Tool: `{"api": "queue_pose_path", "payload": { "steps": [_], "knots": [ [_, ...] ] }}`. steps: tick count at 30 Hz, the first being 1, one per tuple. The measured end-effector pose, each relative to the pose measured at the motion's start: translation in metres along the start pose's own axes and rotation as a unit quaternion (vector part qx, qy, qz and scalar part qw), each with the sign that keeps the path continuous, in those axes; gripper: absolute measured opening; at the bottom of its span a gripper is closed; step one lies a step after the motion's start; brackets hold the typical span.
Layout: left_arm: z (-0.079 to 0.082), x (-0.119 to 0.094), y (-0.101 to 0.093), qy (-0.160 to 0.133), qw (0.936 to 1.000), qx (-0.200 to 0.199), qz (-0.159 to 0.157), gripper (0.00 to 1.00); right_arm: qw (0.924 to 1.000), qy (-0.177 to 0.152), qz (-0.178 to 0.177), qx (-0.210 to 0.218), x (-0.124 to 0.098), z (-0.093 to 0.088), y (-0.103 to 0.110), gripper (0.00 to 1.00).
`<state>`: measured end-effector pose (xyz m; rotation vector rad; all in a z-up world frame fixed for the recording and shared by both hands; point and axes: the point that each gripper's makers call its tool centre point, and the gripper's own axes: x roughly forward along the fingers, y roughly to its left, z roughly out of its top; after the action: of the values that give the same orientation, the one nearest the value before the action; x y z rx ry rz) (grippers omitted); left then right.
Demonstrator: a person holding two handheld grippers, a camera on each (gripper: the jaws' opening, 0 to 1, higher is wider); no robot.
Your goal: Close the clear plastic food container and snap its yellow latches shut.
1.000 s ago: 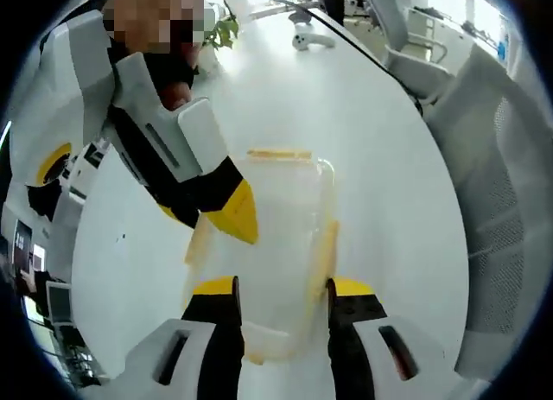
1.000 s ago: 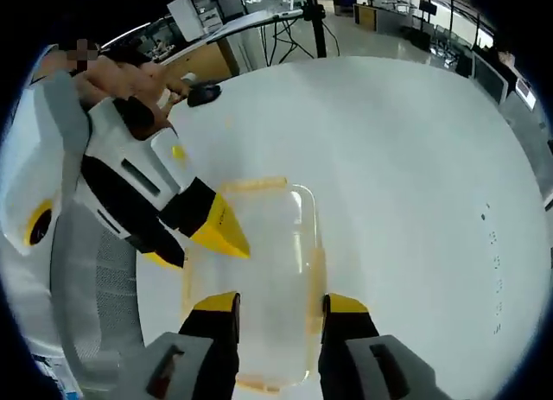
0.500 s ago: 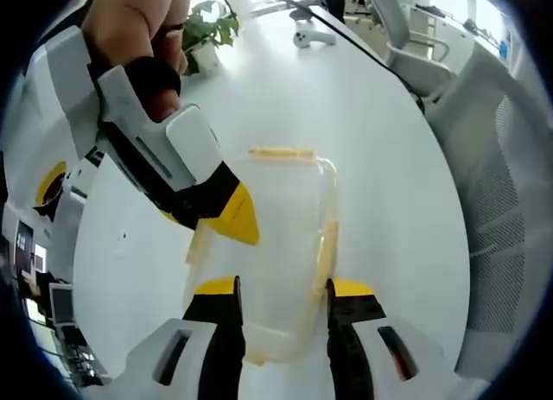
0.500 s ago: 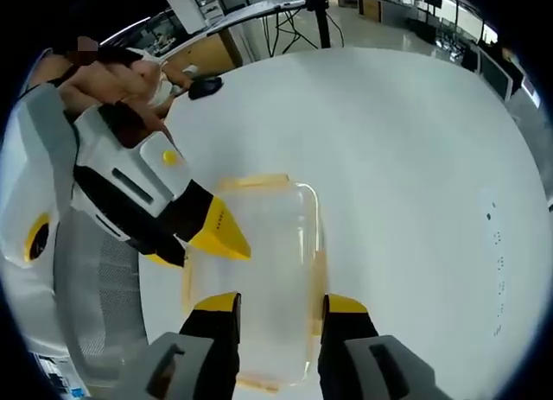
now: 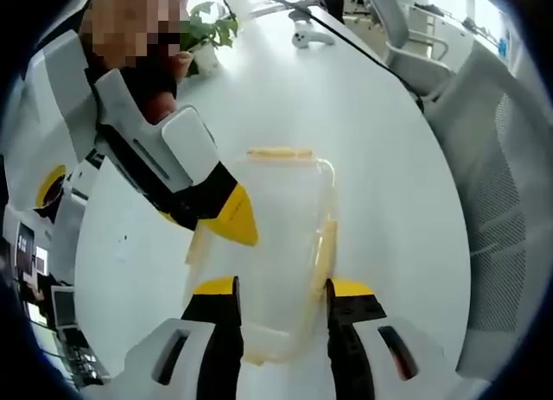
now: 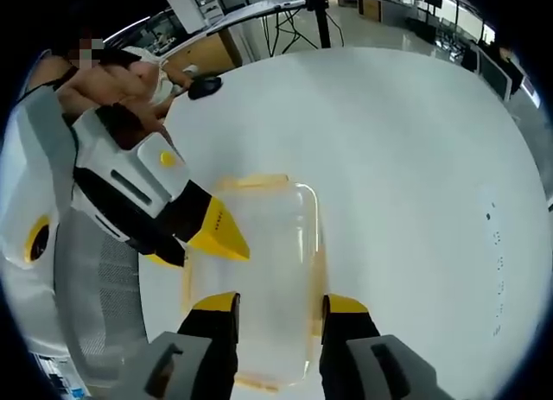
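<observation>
I see the clear plastic food container [image 5: 275,253] lying flat on the white table [image 5: 380,158], its lid down on it, with yellow latches [image 5: 280,153] along its edges: one on the far short end, one along each long side, one at the near end. In the left gripper view my left gripper [image 5: 282,289] straddles the near end of the box, jaws spread with the container between the yellow tips. The other gripper [image 5: 226,217] comes in from the left, its yellow tip resting at the container's left long edge; I cannot tell from here whether it touches the latch. In the right gripper view the container [image 6: 268,270] sits the same way between my right gripper [image 6: 282,306] jaws, which are also spread, and the left gripper [image 6: 216,231] enters from the left, its yellow tip over the box's left edge.

The table is plain, glossy white and rounded at its far edge. The left gripper view gives me a potted plant [image 5: 210,33] and a white controller-like object [image 5: 309,39] at the far end, and a grey mesh chair [image 5: 501,210] to the right. The right gripper view gives a dark mouse-like object [image 6: 206,87] on the far left of the table [image 6: 415,158], a tripod stand [image 6: 298,28], desks beyond, and a mesh chair back [image 6: 95,288] at the near left.
</observation>
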<state>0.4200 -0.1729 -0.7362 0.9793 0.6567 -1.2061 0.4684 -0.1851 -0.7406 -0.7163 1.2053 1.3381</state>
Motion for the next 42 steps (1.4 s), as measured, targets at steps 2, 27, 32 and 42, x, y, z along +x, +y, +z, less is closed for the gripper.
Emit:
{"api": "queue_pose_path", "payload": {
  "steps": [2,27,32,42],
  "knots": [
    [0.0,0.0,0.0,-0.002,1.0,0.0,0.0,0.34,1.0,0.002,-0.004,-0.005,0.0,0.0,0.0,0.34],
    [0.01,0.0,0.0,-0.009,0.9996,-0.003,-0.027,0.42,0.9995,-0.014,-0.028,-0.007,-0.018,-0.009,0.001,0.39],
    [0.006,-0.001,0.001,-0.001,0.9995,-0.003,-0.03,0.44,0.9994,-0.01,-0.033,-0.006,-0.02,-0.014,0.0,0.4],
    [0.004,-0.004,0.007,-0.002,0.9993,-0.007,-0.036,0.49,0.9993,-0.003,-0.035,-0.015,-0.022,-0.025,0.008,0.44]
  ]
}}
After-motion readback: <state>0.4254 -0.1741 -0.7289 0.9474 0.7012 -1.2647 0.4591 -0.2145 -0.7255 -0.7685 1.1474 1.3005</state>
